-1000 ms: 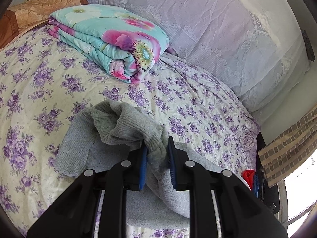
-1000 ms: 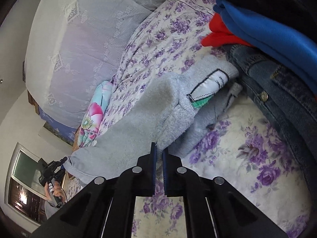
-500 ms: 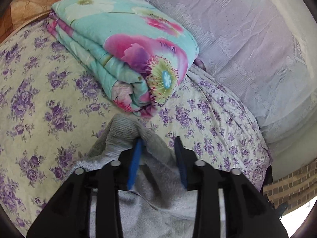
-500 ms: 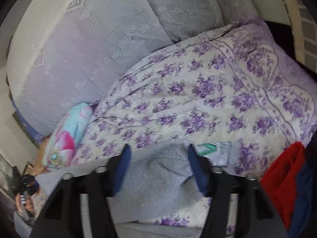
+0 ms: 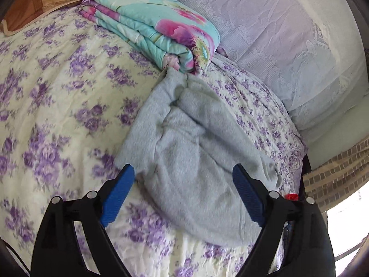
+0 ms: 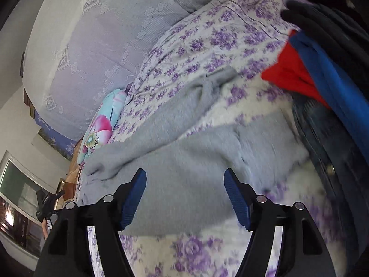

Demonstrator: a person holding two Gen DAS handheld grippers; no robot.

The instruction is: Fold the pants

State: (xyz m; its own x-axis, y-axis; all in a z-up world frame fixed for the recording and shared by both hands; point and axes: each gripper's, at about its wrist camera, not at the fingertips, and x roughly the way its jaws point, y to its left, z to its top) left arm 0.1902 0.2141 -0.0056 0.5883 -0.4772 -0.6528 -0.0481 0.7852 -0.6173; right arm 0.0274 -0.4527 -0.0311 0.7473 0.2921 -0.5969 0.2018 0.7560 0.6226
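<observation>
- Both pairs of fingers stand wide apart with nothing between them: your left gripper hovers over the near end of the grey pants, and your right gripper hovers over the broad grey panel nearest it. Neither blue pad visibly touches cloth.
- Your pants lie on the purple-flowered bedspread, free of both tools.
- From the left wrist view they read as one long, doubled-looking strip. The far end is bunched and touches the rolled floral quilt; the near end is wider and rounded.
- Their long axis runs from your left gripper away toward that quilt and the pale headboard cushion.
- From the right wrist view, motion blur softens the cloth, but two grey bands show with a wedge of bedspread between them, so the layers do not look squared up.
- The other end lies near the stacked clothes, red and blue over denim; whether it touches them you cannot tell.
- Judging progress: a lengthwise lay-down seems done, while the crosswise folds are still to do.
- Creases along the strip and the gathered far end suggest you need smoothing before folding end to end.
- Which end is the waistband cannot be told from these views.
</observation>
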